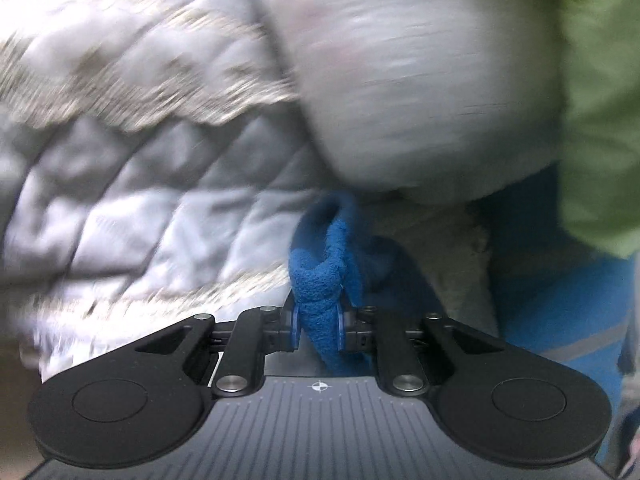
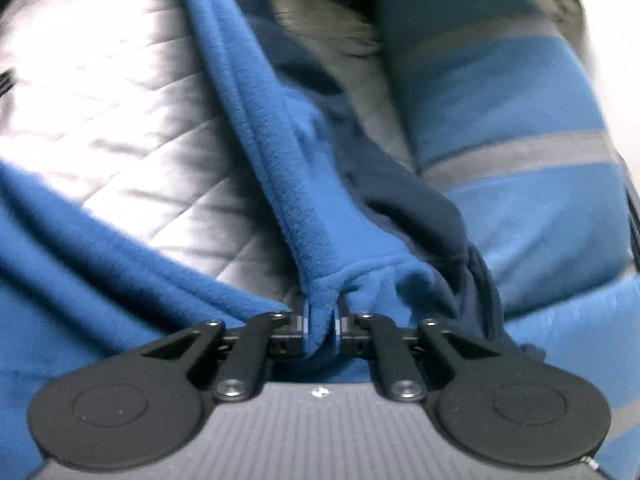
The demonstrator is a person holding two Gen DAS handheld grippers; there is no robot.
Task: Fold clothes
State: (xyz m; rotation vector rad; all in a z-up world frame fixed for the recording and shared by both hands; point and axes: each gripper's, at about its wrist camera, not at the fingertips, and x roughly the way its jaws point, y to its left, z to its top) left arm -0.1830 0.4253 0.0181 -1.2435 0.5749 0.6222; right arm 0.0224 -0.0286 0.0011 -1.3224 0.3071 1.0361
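Left gripper (image 1: 318,330) pinching a bunched fold of blue fleece garment (image 1: 320,280); right gripper (image 2: 321,326) clamped on its hem over the quilted bedspread (image 2: 120,100). Best keep both pinches firm, pull taut, lay edges level.

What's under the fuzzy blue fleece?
A shiny quilted blanket lies under the blue fleece, showing beside its folds. A striped blue cloth sits to the right. Whatever lies beneath the fleece's covered parts is hidden.
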